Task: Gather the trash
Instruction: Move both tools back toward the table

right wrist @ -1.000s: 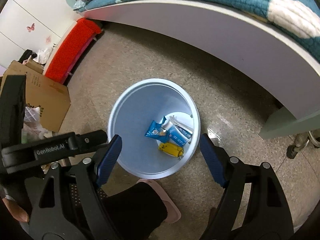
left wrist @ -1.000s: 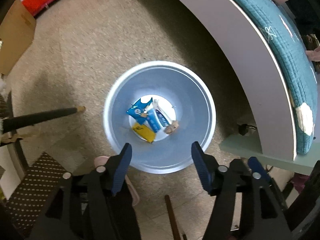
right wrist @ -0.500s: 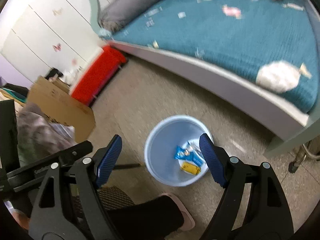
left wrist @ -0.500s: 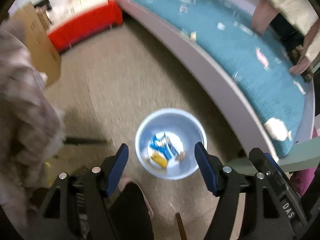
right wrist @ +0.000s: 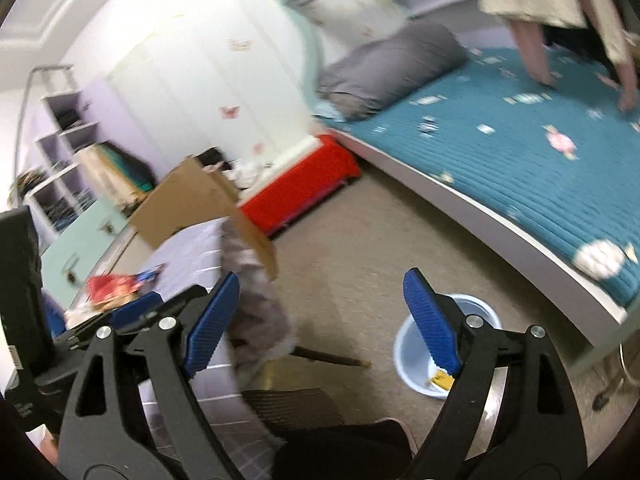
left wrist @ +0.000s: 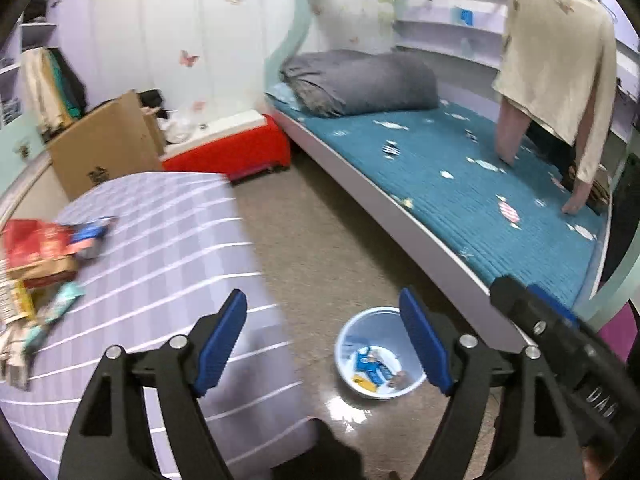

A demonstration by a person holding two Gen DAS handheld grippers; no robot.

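Note:
A pale blue waste bin (left wrist: 356,344) stands on the floor below both grippers, with blue and yellow wrappers (left wrist: 370,372) inside; it also shows in the right wrist view (right wrist: 408,364). My left gripper (left wrist: 324,344) is open and empty, high above the floor. My right gripper (right wrist: 320,324) is open and empty too. Several snack packets and wrappers (left wrist: 36,248) lie on a table with a lilac checked cloth (left wrist: 168,248) at the left; the red packet also shows in the right wrist view (right wrist: 110,286).
A bed with a teal quilt (left wrist: 480,192) runs along the right, a person (left wrist: 556,60) leaning on it. A red box (left wrist: 240,152) and a cardboard box (left wrist: 104,152) stand by the far wall. A dark stool (right wrist: 292,404) is below.
Both grippers have risen and tilted up from looking straight down into the bin. The table, bed and room have come into view; the bin now looks small and low.

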